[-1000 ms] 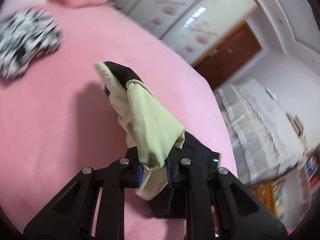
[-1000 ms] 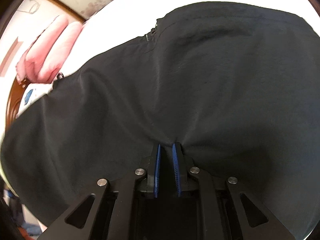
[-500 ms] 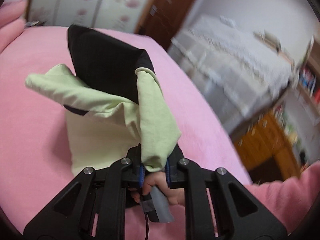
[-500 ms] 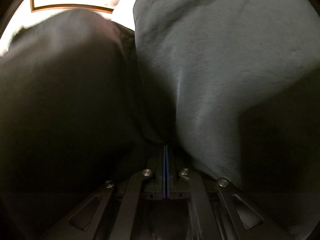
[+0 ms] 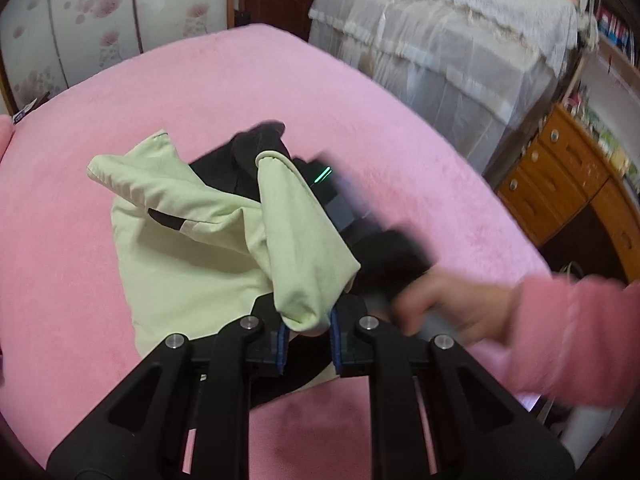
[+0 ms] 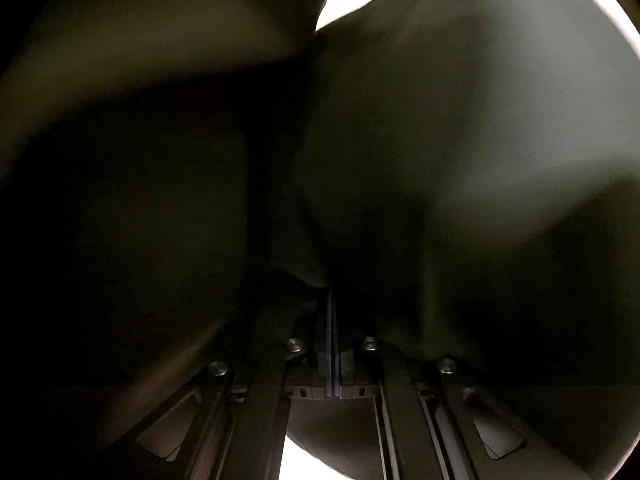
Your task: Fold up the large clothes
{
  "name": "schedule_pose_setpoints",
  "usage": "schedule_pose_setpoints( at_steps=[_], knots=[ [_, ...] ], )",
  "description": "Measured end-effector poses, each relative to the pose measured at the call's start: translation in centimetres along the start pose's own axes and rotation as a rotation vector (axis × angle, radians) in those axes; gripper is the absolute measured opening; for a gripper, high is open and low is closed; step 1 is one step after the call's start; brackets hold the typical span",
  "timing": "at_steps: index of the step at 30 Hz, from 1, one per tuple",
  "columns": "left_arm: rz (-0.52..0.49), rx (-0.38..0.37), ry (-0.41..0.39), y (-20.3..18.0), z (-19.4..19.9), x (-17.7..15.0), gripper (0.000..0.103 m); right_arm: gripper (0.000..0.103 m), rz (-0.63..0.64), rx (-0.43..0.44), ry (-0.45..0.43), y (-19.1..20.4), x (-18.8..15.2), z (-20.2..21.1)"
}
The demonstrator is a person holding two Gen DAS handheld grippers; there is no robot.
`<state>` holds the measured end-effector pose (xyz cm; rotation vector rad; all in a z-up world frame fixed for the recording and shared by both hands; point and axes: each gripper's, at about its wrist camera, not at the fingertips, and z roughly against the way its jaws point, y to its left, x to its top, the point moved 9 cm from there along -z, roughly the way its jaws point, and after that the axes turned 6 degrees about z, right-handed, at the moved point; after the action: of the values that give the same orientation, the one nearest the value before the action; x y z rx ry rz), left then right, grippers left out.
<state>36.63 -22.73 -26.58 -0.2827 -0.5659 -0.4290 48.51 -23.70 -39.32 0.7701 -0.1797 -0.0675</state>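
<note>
Jaws of your left gripper (image 5: 306, 340) pinch a pale-green fold of the garment (image 5: 192, 248); right gripper (image 6: 331, 332), fully closed, grips its black side; rest lies bunched on pink bed (image 5: 360, 120); mid-fold, I'd say; next, lay both edges flat & aligned.

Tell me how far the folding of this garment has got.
Partly done: the green-and-black garment lies bunched on the pink bed, not flat. In hand: the left hand-held gripper pinches a green fold, and the right hand-held gripper is shut on black fabric. Left: laying and squaring the folds.
</note>
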Motion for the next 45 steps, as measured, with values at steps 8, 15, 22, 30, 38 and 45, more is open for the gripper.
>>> schedule_pose_setpoints(
  at_steps=[8, 15, 22, 30, 38, 45],
  knots=[
    [-0.128, 0.093, 0.128, -3.5, -5.6, -4.1, 0.022, 0.0, 0.083, -0.266, -0.099, -3.9, 2.2, 9.5],
    [-0.175, -0.179, 0.222, -9.7, -5.0, -7.8, 0.05, 0.002, 0.154, -0.245, -0.169, -0.6, 4.3, 12.9],
    [0.001, -0.17, 0.256, -8.1, -3.7, -9.9, 0.05, 0.054, 0.284, -0.266, -0.019, 4.2, 1.1, 7.5],
    [0.274, -0.028, 0.211, 1.0, -2.5, -9.2, 0.05, 0.052, 0.119, -0.296, 0.088, 1.2, -1.4, 3.4],
    [0.421, 0.068, 0.166, 8.3, -2.0, -7.0, 0.05, 0.004, 0.072, -0.238, 0.102, 0.2, -3.3, 3.6],
    [0.421, 0.058, 0.165, 9.8, -1.6, -7.1, 0.05, 0.003, 0.025, -0.343, 0.082, 0.5, -3.1, 6.7]
  ],
)
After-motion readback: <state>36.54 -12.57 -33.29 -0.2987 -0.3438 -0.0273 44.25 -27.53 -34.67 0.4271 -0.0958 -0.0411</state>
